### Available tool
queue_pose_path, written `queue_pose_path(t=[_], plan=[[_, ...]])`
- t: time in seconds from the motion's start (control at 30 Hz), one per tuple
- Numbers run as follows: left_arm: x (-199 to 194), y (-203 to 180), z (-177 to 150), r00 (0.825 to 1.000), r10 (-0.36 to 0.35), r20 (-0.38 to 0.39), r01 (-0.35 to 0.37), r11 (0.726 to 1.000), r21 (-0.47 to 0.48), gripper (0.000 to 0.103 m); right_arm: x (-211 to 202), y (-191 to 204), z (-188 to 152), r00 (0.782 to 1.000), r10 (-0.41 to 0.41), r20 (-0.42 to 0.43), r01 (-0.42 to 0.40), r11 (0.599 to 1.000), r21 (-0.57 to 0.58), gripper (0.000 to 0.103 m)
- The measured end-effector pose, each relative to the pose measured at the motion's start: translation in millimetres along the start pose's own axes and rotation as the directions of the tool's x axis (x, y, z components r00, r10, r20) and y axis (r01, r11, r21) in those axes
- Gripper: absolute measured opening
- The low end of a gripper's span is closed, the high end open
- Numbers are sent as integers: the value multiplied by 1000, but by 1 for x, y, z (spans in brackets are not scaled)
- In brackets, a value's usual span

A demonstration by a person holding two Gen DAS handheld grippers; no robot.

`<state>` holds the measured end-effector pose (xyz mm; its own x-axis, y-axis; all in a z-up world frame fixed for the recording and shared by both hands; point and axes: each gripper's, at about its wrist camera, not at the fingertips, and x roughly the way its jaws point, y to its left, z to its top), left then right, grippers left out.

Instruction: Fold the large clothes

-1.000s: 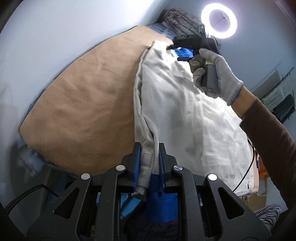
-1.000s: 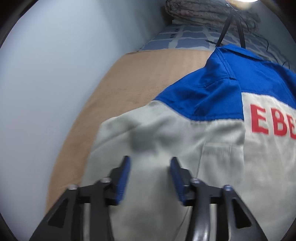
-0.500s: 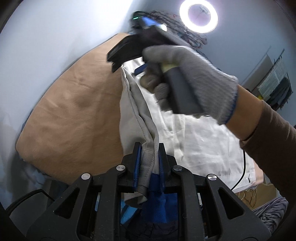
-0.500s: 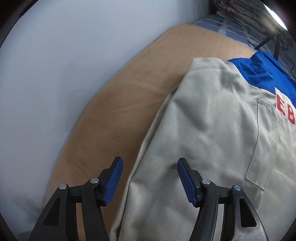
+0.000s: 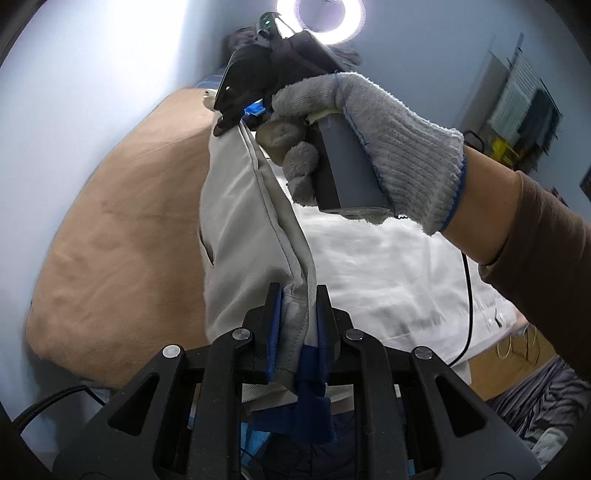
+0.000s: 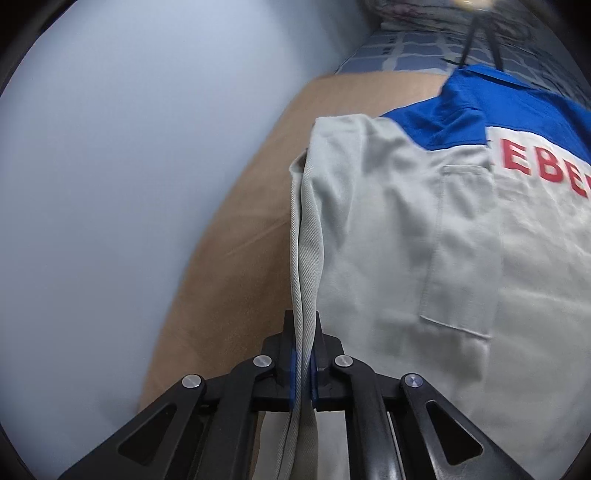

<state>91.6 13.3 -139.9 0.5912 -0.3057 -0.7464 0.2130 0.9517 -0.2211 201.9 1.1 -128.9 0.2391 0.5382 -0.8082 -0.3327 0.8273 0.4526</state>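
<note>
Pinching grey-and-blue jacket (image 6: 388, 221), red lettering

This looks like a bedroom in a home. A bed with a tan cover (image 5: 122, 236) sits against a plain pale wall (image 6: 129, 147). At its far end there is a blue checked sheet (image 6: 413, 55) and a pile of bedding (image 6: 413, 14). A ring light (image 5: 320, 18) glows above, on a stand (image 6: 476, 40). A rack (image 5: 524, 103) is by the far wall, and striped cloth (image 5: 535, 391) lies low beside the bed.
</note>
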Motion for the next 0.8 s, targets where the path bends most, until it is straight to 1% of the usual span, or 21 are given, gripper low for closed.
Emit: queue_pose_path(t=[0.03, 0.13, 0.17, 0.27, 0.33, 0.4, 0.43, 0.47, 0.5, 0.6, 0.67, 0.7, 0.73, 0.8], plan=[[0, -5, 0, 1000, -4, -1, 4, 1000, 11, 15, -10, -9, -2, 1000, 18, 19, -18, 1000, 16, 2], [1, -17, 1, 1000, -24, -8, 24, 999, 39, 15, -30, -34, -9, 998, 35, 60, -39, 997, 63, 2], [1, -22, 1, 999, -35, -12, 36, 998, 51, 15, -32, -39, -7, 997, 35, 69, -41, 996, 79, 2], [1, -33, 2, 996, -85, -18, 86, 995, 56, 16, -45, -65, -20, 996, 23, 90, -33, 993, 114, 2], [1, -31, 2, 987, -160, -33, 161, 986, 32, 16, -51, -76, -25, 995, 11, 95, -24, 991, 131, 2], [-6, -23, 2, 970, -242, -37, 242, 970, -15, 17, -53, -88, -32, 995, 11, 99, -26, 988, 151, 2], [-9, -19, 2, 962, -272, -35, 271, 962, -33, 17, -53, -94, -35, 995, 6, 100, -23, 987, 161, 2], [-15, -14, 2, 956, -292, -25, 291, 956, -48, 17, -52, -109, -28, 995, 5, 99, -22, 986, 167, 2], [-20, -10, 2, 955, -295, -10, 294, 954, -52, 17, -55, -119, -35, 995, 3, 97, -20, 985, 174, 2], [-30, 7, 7, 971, -236, 34, 237, 970, -53, 17, -51, -147, -53, 996, 5, 84, -23, 976, 217, 2], [-24, 16, 9, 976, -217, 27, 218, 972, -90, 17, -46, -162, -61, 997, 7, 72, -25, 969, 245, 4], [-20, 21, 8, 976, -218, 16, 219, 970, -110, 17, -45, -169, -64, 998, 5, 65, -21, 969, 247, 4], [-16, 23, 9, 977, -214, 5, 213, 970, -119, 17, -44, -172, -65, 998, 7, 63, -22, 971, 239, 4], [-12, 22, 8, 982, -191, -17, 188, 976, -110, 17, -45, -167, -63, 998, -14, 59, 3, 981, 193, 5]])
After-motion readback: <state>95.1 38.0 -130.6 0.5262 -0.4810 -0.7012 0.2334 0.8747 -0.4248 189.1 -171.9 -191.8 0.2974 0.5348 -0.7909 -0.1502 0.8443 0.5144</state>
